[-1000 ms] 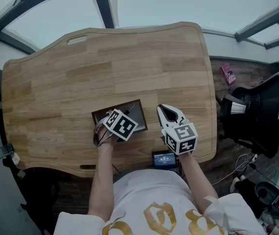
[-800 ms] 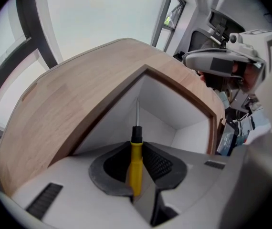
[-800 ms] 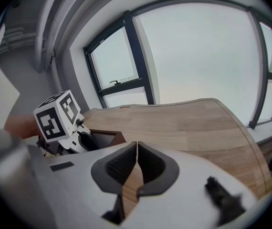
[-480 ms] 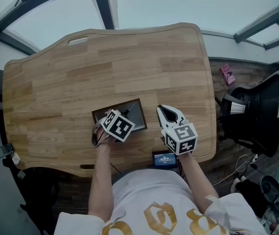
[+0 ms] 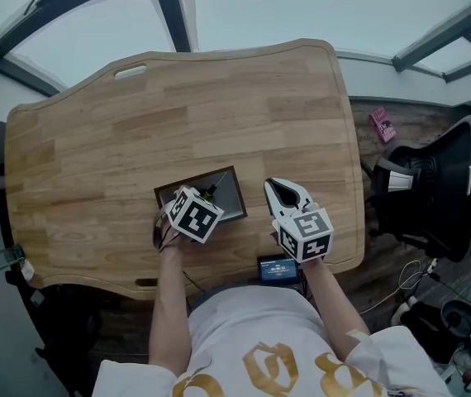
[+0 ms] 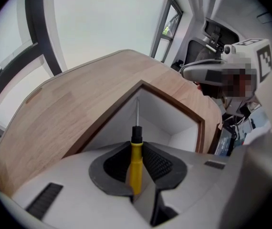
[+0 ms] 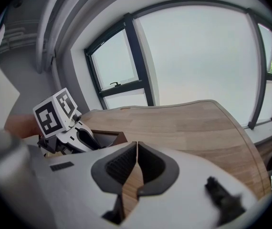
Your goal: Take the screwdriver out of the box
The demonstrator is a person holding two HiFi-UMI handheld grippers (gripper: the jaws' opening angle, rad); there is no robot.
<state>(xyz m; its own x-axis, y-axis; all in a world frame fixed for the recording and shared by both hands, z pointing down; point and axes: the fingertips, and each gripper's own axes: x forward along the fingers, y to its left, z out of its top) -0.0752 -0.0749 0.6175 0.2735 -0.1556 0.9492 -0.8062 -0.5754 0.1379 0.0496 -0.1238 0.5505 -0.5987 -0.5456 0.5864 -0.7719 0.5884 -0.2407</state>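
A small brown-rimmed box point(image 5: 234, 174) with a white inside point(image 6: 162, 116) sits near the front edge of the wooden table point(image 5: 178, 114). My left gripper point(image 5: 206, 200) points steeply down over the box and is shut on a yellow-handled screwdriver point(image 6: 135, 159). The thin shaft sticks out towards the box's far corner, and its tip point(image 5: 213, 191) shows above the box. My right gripper point(image 5: 275, 184) lies just right of the box, shut, with nothing between its jaws point(image 7: 137, 149). The left gripper's point(image 7: 74, 135) marker cube shows in the right gripper view.
A small device with a lit screen point(image 5: 277, 269) lies at the table's front edge by my right hand. A black chair point(image 5: 434, 197) stands off the right side, and a pink object point(image 5: 384, 124) lies on the floor. Windows run beyond the far edge.
My left gripper has tipped a little, its marker cube shifting left and towards me, with the screwdriver still in it. The right gripper has stayed put.
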